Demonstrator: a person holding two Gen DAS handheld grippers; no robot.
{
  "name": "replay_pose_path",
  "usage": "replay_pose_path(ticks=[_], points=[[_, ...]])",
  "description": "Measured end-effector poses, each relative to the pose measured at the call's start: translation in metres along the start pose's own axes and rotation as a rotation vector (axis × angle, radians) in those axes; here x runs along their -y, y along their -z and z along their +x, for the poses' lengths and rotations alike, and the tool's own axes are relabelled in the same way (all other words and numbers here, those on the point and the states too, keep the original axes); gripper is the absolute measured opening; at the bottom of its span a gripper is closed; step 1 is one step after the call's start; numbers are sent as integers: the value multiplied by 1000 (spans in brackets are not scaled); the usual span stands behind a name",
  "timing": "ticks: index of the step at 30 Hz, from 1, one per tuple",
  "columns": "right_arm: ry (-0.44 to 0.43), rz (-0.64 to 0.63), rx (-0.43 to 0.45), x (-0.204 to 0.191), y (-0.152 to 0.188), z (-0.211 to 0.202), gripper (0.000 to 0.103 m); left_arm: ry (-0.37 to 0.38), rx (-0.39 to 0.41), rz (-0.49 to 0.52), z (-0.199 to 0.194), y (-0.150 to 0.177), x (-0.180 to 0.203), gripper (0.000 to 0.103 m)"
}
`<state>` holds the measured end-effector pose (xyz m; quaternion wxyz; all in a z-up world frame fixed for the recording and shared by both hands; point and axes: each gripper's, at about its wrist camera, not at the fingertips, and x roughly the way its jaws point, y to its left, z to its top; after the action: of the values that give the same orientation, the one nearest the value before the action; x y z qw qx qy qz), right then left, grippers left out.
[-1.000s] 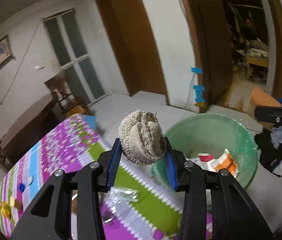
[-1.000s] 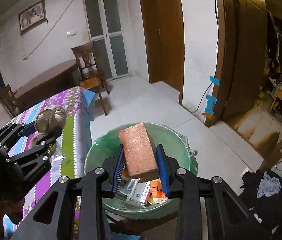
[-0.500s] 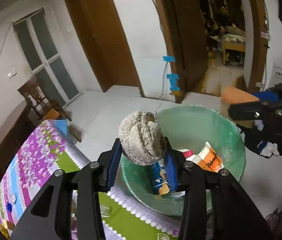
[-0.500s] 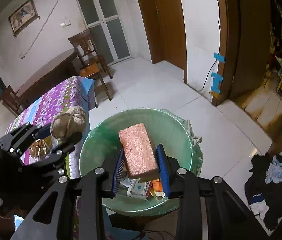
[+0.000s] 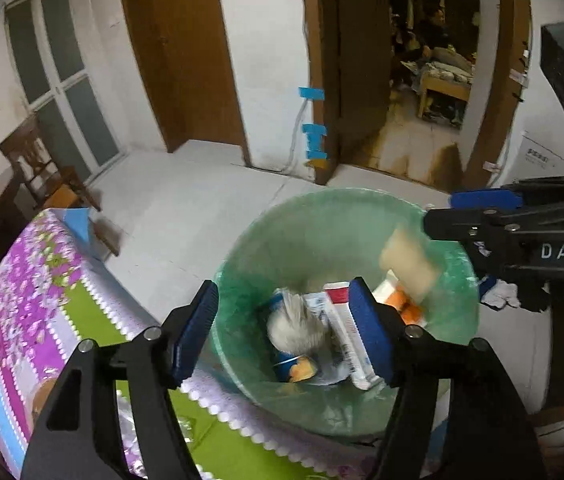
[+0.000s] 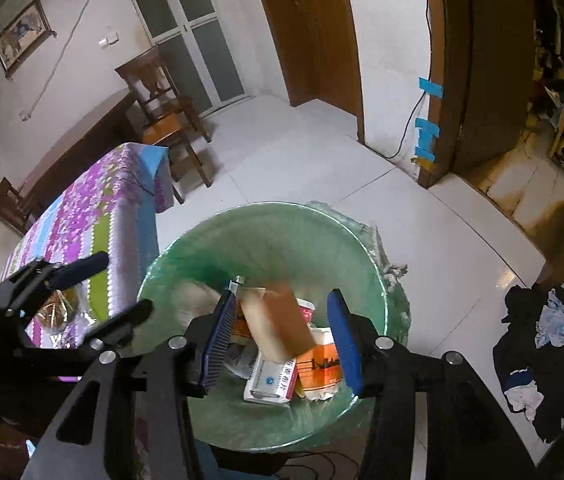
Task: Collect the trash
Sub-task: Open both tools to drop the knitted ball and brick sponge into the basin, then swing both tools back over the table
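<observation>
Over the green bin [image 6: 266,236] both jaws are opening — the orange sponge block [image 6: 278,322] drops free between the right gripper [image 6: 284,338] pads, the rolled beige cloth [image 5: 296,326] already lies blurred among cartons below the left gripper [image 5: 282,330].

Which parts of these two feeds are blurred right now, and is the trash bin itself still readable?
Left wrist view: the pale cloth wad and orange-tan sponge block are motion-smeared above the green bin; the left gripper is sharp, jaws opening. Right wrist view: the block is smeared between the opening right gripper; the boxes stay readable. Both show fisheye bending and dark corners.
</observation>
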<state>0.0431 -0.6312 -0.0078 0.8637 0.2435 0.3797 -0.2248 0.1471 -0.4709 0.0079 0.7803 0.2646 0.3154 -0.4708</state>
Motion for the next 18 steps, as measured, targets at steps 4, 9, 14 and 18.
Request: replay_pose_path(ticks=[4,9,14,18], points=[[6,15,6,5,1,2,49,-43,15,-23,-10,6,-4,65],[26,-13,79,-9,9,-14,49,-81,81,-57,-45,21,-13,67],[-51,-82,204,-53,28,-40,50,-163,141,-179,-93,47,-56,79],[-158,-186,274,-113,48,-55,57,-298,162,-285,-131,74,-110,83]])
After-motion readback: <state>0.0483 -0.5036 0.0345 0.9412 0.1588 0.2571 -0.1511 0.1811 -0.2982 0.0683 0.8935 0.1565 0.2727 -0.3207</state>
